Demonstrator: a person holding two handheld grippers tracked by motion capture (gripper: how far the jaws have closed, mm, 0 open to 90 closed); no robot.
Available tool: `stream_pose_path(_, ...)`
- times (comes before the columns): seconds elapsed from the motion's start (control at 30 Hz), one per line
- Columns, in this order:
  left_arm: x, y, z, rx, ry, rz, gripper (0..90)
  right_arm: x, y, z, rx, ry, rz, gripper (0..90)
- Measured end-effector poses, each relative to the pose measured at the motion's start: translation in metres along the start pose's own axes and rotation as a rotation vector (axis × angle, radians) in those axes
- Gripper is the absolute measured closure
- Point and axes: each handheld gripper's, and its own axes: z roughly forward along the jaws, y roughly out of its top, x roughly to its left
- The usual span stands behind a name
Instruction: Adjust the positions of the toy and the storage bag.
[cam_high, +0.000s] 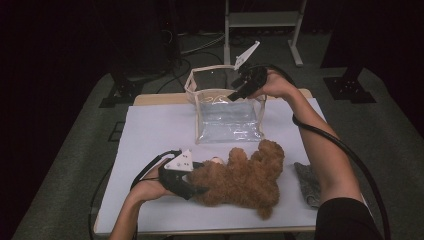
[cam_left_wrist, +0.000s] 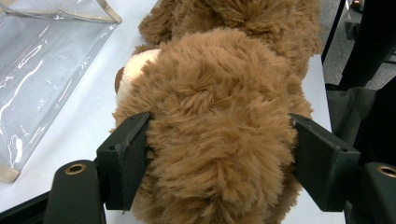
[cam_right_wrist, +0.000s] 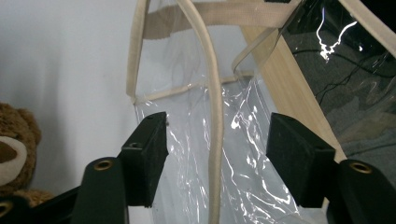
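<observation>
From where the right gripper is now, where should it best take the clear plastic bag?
Probably on the cream handle strap of the clear plastic bag, coming from above: the thin cord stands between the open jaws of the right gripper, firmer than the slippery film.

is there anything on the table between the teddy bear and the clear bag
Nothing visible. The strip of white table between the teddy bear and the clear bag is bare. The left gripper grips the bear's head; the right gripper straddles the bag's beige rim. The grey cloth lies off to the side.
</observation>
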Motion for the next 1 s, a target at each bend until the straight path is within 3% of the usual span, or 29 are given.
stream_pose_path(0.3,0.000,-0.001,0.000,0.000,-0.002,-0.002,24.9,0.002,-0.001,0.006,0.025,0.021,-0.022,54.1)
stream_pose_path(0.4,0.000,-0.001,0.000,0.003,-0.004,-0.003,24.6,0.004,-0.002,0.007,0.030,0.040,-0.037,67.3)
stream_pose_path(0.47,0.000,-0.002,0.000,0.003,-0.004,-0.002,24.5,0.008,-0.003,0.006,0.031,0.062,-0.055,84.0)
stream_pose_path(0.5,0.000,-0.001,0.000,0.004,-0.004,-0.004,24.5,0.009,-0.003,0.005,0.028,0.069,-0.059,86.0)
stream_pose_path(1.0,-0.001,-0.001,0.000,0.009,-0.003,0.003,24.0,0.035,-0.010,-0.006,0.050,0.111,-0.105,86.9)
